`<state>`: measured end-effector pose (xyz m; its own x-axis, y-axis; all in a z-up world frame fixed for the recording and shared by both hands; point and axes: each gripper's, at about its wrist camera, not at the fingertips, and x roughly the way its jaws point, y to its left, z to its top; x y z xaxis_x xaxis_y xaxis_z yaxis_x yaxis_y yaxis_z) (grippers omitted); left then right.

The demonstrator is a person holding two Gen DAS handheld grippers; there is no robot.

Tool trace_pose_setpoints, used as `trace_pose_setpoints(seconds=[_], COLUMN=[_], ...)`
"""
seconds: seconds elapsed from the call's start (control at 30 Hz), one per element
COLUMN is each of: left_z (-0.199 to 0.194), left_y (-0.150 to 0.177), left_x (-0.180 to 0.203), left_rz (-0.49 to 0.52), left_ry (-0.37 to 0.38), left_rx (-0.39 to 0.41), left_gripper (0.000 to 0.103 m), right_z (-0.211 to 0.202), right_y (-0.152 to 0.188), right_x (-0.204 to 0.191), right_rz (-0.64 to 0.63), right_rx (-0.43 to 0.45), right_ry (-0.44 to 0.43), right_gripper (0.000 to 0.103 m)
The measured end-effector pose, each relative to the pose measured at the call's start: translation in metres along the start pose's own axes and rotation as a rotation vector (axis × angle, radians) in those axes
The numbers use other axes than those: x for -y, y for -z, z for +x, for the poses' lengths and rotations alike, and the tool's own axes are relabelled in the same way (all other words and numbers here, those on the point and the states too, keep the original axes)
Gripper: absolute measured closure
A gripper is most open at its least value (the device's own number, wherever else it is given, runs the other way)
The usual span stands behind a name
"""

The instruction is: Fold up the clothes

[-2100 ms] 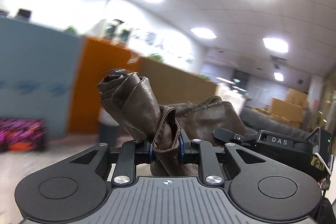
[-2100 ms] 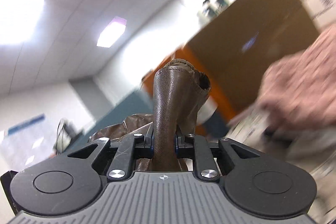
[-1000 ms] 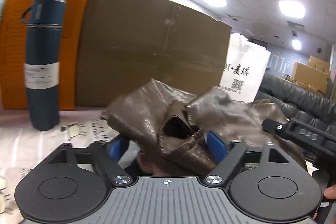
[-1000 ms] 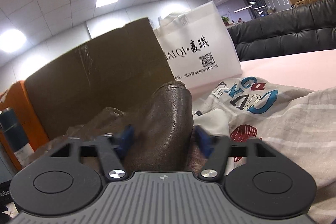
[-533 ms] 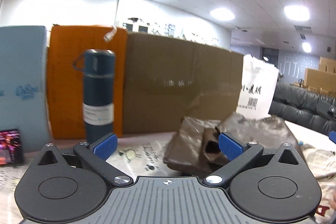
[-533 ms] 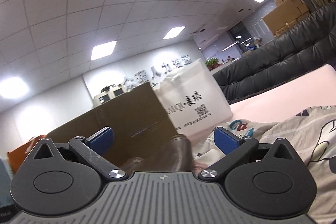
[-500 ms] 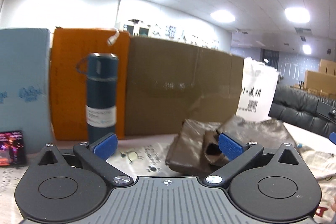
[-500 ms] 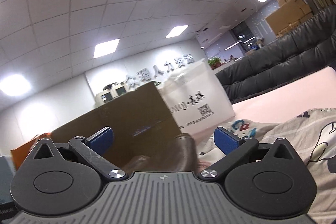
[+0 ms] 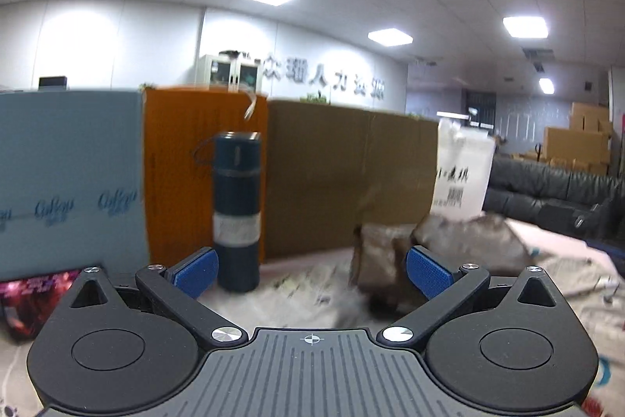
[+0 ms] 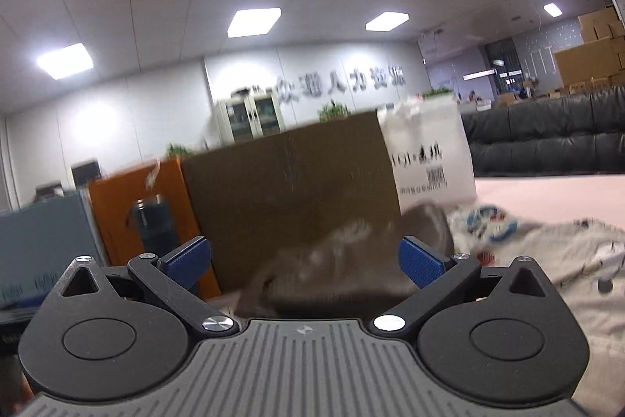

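We hold our left claw (image 9: 310, 270) spread wide with nothing between its blue pads (image 9: 425, 276); the right claw (image 10: 302, 260) is likewise released and empty. The brown leather garment (image 9: 449, 245) lies bunched on the desk (image 10: 547, 188), blurred, just in front of the big cardboard box (image 9: 351, 178) along the far edge and beside the white bag (image 10: 429, 159). A printed pale garment (image 10: 547, 260) spreads over the desk's right part, touching the brown one. A dark blue flask (image 9: 236, 213) stands upright near the far edge, against the orange box (image 9: 175, 174).
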<state>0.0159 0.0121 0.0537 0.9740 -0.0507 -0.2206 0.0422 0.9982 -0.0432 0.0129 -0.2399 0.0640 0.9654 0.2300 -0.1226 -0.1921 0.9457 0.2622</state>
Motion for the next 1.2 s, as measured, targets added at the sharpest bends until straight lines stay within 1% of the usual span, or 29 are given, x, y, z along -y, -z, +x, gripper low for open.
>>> trace_pose_setpoints(seconds=[0.1,0.17,0.23,0.37,0.5,0.6,0.7,0.83,0.9,1.2], left_z=[0.011,0.019,0.028,0.048,0.068,0.075,0.082,0.089,0.089,0.089], left_y=[0.014,0.024,0.033,0.05,0.066,0.071,0.075,0.08,0.081,0.08], left_x=[-0.007,-0.012,-0.016,-0.013,-0.002,0.0,0.002,0.005,0.007,0.007], left_rz=[0.001,0.001,-0.015,-0.039,0.004,0.018,0.031,0.053,0.065,0.067], left_ry=[0.004,0.008,0.033,0.062,0.054,0.045,0.035,0.018,0.01,0.011], left_rx=[-0.063,-0.105,-0.145,-0.217,-0.32,-0.364,-0.406,-0.455,-0.457,-0.461], left_gripper=[0.0,0.0,0.0,0.0,0.0,0.0,0.0,0.0,0.0,0.0], right_z=[0.017,0.025,0.033,0.045,0.059,0.077,0.09,0.09,0.089,0.091], right_y=[0.026,0.039,0.05,0.064,0.076,0.086,0.092,0.095,0.096,0.095], right_x=[-0.008,-0.01,-0.011,-0.008,-0.001,0.005,0.01,0.01,0.011,0.013], right_rz=[-0.034,-0.051,-0.07,-0.109,-0.14,-0.162,-0.155,-0.164,-0.157,-0.15], right_rx=[-0.097,-0.143,-0.19,-0.251,-0.336,-0.419,-0.498,-0.505,-0.504,-0.505], right_ry=[0.054,0.087,0.114,0.171,0.242,0.308,0.32,0.325,0.322,0.317], right_gripper=[0.0,0.0,0.0,0.0,0.0,0.0,0.0,0.0,0.0,0.0])
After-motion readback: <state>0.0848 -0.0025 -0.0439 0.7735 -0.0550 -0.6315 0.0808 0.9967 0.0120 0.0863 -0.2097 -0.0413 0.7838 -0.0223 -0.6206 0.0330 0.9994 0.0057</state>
